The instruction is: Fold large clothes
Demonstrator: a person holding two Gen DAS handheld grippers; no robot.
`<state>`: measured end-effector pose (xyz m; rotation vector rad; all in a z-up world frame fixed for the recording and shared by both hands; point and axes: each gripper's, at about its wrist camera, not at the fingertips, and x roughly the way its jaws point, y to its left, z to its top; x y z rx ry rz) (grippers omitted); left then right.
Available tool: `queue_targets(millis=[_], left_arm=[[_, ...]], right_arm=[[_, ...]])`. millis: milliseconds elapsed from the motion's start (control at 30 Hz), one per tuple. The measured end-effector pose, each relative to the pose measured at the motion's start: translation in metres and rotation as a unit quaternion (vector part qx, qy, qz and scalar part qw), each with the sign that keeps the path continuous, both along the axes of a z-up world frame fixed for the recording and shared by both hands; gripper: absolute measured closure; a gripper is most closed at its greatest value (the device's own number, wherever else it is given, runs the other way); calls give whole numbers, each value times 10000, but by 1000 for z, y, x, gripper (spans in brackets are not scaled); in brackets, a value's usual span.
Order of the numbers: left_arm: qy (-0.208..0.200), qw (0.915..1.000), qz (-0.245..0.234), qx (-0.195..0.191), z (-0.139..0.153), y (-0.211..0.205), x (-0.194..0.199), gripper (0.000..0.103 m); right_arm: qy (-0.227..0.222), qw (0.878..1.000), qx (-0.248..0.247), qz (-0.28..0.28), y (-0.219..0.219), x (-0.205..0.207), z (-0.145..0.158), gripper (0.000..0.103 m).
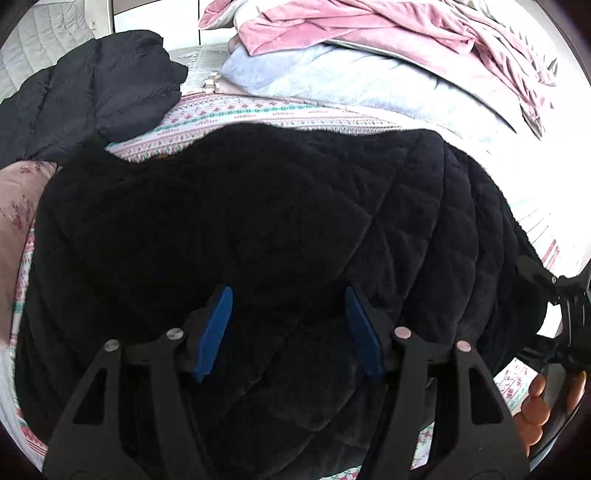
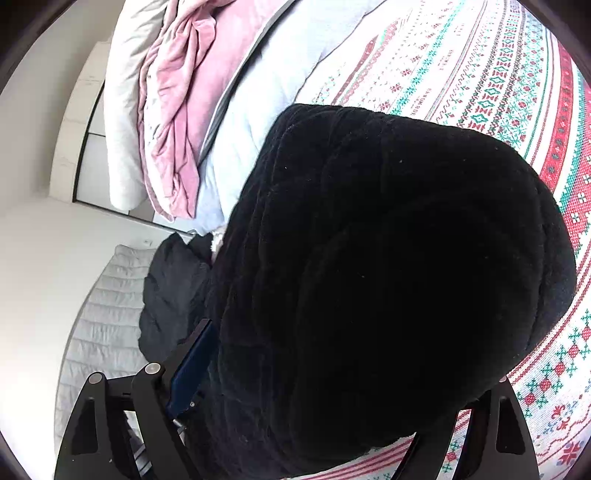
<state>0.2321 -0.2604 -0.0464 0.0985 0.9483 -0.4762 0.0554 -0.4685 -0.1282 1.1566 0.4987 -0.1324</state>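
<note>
On the bed's patterned red, green and white knitted-look cover (image 2: 498, 74) lies the big black quilted plush garment (image 1: 258, 221), bunched into a thick rounded mound with stitched diamond lines. Far beyond it sit a pale blue blanket (image 1: 332, 85) and pink velvety cloth (image 1: 369, 26). The right gripper (image 2: 343, 387) has its wide-spread jaws either side of the garment's near end; whether they pinch it I cannot tell. The left gripper (image 1: 288, 325) hovers over the garment, jaws released, nothing between them.

We saw a bulky black quilted velvet garment (image 2: 388, 266) bunched between our right gripper's (image 2: 332, 387) wide-spread fingers (image 2: 192, 362), over the patterned red-and-green bedspread (image 2: 498, 74).
</note>
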Motion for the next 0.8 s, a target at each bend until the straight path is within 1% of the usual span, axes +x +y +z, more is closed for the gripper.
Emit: queue_targets(millis=[33,100,167,233,300,400,467,500,600,700,800], left_arm=[[-57,10000,13,-38,4,1,3,38],[-182,9998,102,14,13,3,15,38],[-187,9996,214,-25,19,2,28,38],[16,9997,180,-158,17,0,44,38],[289,9992,124,-256,7,-6,59,38],[526,9984,159,-104,-12,-17,74,36],[745,9967,272,-161,-15,-21,84,35],[772,9963,326,-187,-13,-23,87,35],[596,9973,432,-88,-6,-28,94,35],[648,9968,450,-128,-14,-32,101,34],[666,9968,440,-50,-24,-35,105,33]], right_arm=[[-54,10000,34,5,0,0,2,14],[-102,9999,103,-20,-2,-4,4,14],[-69,9998,153,-67,-4,-6,2,14],[-50,9997,186,-127,-4,-6,1,14],[-74,9996,204,-154,-3,-7,2,14],[-183,9995,203,-126,-1,-10,6,14],[-261,9996,88,-104,1,-9,12,14],[-291,9995,3,-98,3,-9,15,14],[-302,9993,-188,-94,8,-8,21,14],[-285,9993,-209,-145,9,-8,21,14],[-325,9987,-365,-157,14,-6,25,14]])
